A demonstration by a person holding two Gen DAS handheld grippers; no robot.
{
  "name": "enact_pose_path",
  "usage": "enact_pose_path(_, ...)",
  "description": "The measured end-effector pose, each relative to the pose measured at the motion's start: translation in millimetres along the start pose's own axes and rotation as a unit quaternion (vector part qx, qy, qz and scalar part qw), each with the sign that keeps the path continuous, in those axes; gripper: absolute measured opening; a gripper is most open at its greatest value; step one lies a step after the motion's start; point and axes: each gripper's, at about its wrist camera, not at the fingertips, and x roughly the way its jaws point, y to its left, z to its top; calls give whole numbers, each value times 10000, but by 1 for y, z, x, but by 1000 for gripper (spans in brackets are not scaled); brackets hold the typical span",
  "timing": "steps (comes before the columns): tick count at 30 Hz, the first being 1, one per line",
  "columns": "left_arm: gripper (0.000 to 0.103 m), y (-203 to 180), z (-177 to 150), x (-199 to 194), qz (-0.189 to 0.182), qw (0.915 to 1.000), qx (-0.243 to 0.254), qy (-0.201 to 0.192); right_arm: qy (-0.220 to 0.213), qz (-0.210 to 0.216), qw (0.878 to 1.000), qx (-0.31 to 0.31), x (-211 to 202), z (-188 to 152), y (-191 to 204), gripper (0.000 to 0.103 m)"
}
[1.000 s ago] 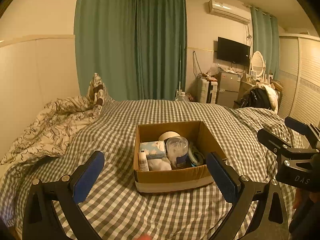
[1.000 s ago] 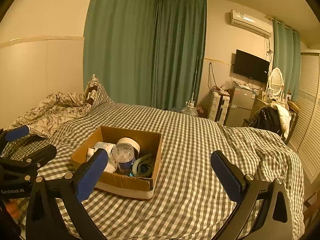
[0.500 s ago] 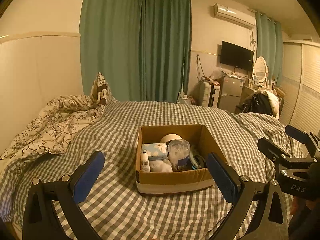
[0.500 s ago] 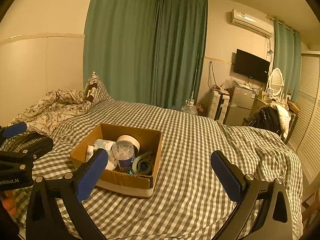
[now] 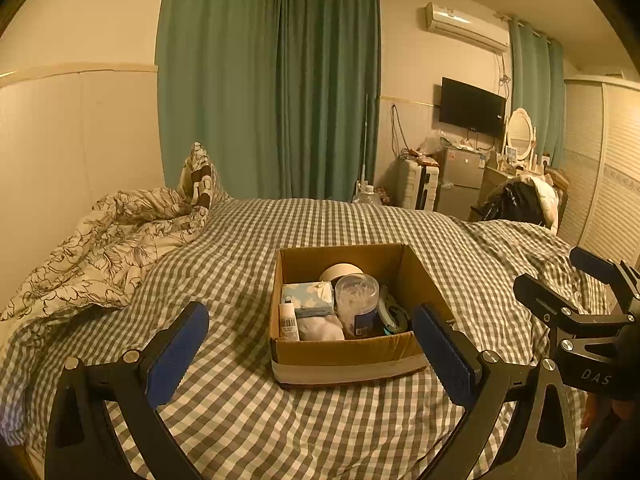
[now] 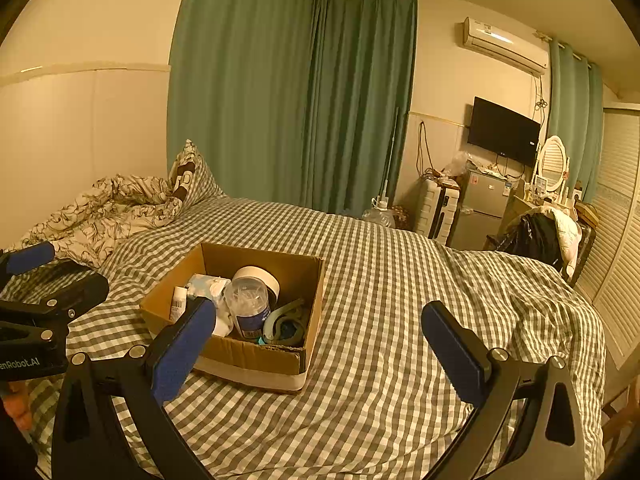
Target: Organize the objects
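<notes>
1. Now both held wide, gripping nothing: left gripper (image 5: 310, 344) low in front of the box (image 5: 344, 354), right gripper (image 6: 316, 338) beside it, a bit to the right.
2. Sits near the middle of the bed (image 5: 240, 412), well away from the bed's edges, closer to the near end than to the pillow (image 5: 200, 178) corner.
3. Packed full: a jar (image 5: 357, 304) standing up in the middle, a tape roll (image 5: 342, 272) behind it by the far wall, a tissue pack (image 5: 307, 299) on the left, a small tube (image 5: 288, 320) in the near left corner, something soft and white (image 5: 320, 327) by the near wall, and a greenish strap thing (image 6: 286, 322) on the right side.
4. Jar: probably light plastic, smooth and round, so likely slippery. Best pinched across the middle, not the lid.
5. Tissue pack and white thing: soft and squashy, easy to grab gently from the top.
6. Tube: thin, light, probably tippy. Best taken by the sides near the cap.
7. Tape roll: stiff and light. Best held by the rim.
8. Box walls: thin card, likely bendy, on a soft bed, so may wobble if pushed.
</notes>
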Motion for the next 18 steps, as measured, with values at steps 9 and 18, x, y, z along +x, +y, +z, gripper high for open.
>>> enact_pose_path(9,103,-2,-1,1,32,10000,29,40,-4,2,10000,-1,0,0,0,103)
enact_pose_path(18,103,-1,-3,3,47,10000,40,47,13,17,10000,-1,1,0,0,103)
